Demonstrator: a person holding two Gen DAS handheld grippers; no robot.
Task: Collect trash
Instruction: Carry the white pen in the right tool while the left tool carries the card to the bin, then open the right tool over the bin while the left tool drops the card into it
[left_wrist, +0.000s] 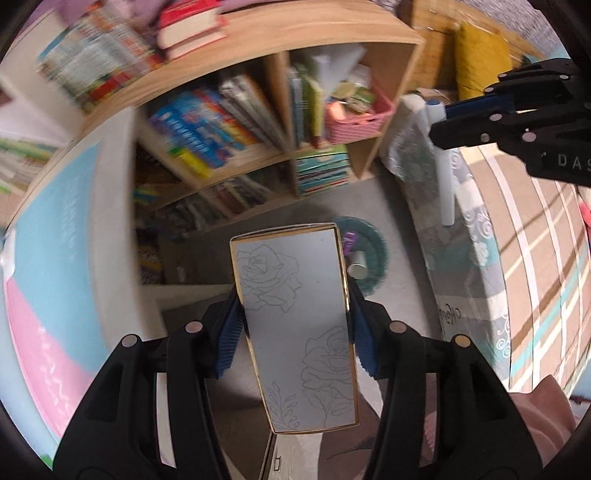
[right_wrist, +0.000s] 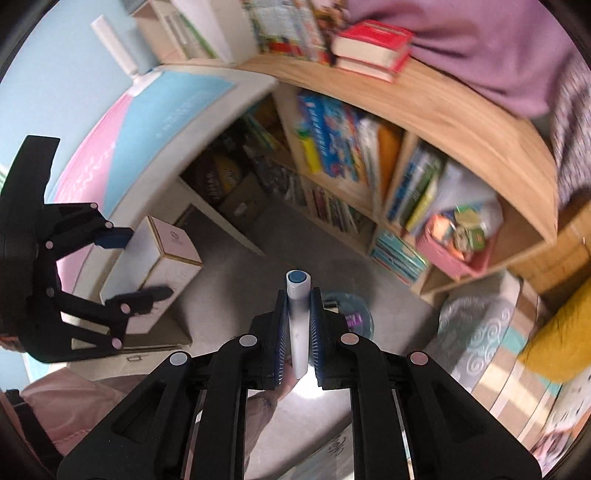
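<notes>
The teal bin (left_wrist: 364, 254) lay on the grey floor below and ahead of both my grippers, nearer the bookshelf (left_wrist: 258, 122). My left gripper (left_wrist: 295, 332) clamped a pale box (left_wrist: 295, 325) with line-drawn roses and gold edges, long axis pointing toward the bin. My right gripper (right_wrist: 298, 332) was shut tight on a slim white tube (right_wrist: 297, 317) with a blue cap, aimed likewise.

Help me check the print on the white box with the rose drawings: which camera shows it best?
The left wrist view: the white box fills the centre, its rose-printed face toward the lens, clamped in the left gripper. The right wrist view shows it small, at an angle.
</notes>
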